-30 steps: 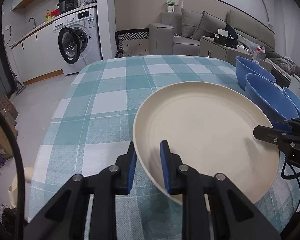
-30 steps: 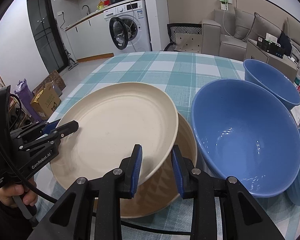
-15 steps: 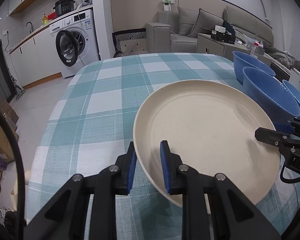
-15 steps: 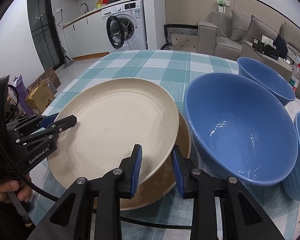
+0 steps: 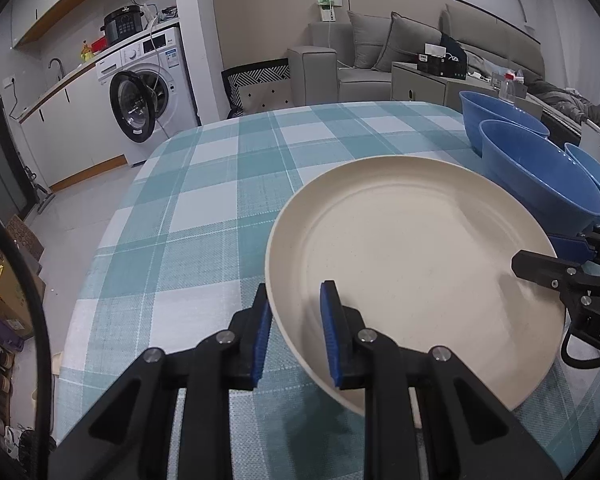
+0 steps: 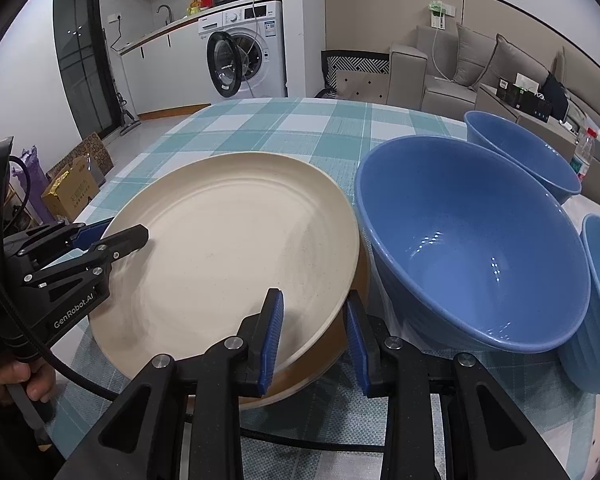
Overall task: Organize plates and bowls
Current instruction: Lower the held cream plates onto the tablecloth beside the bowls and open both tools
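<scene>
Plate: the cream plate (image 6: 228,256) sits tilted above a tan plate (image 6: 320,360), its right edge low over it and its left edge raised off the checked tablecloth (image 5: 204,216).
Left gripper (image 5: 296,332): you straddle the plate's left rim, 1 finger under, 1 on top, with a gap visible; the hold looks loose.
Right gripper (image 6: 314,340): released, its fingers bracketing the near rims of both plates.
Change: over the last second the plate has barely shifted; your grippers stay where they were.
Bowls: 3 blue bowls (image 6: 472,248) stand just beside the plates, unstacked.
Meaning: stacking seems nearly done; lower the left edge next.
</scene>
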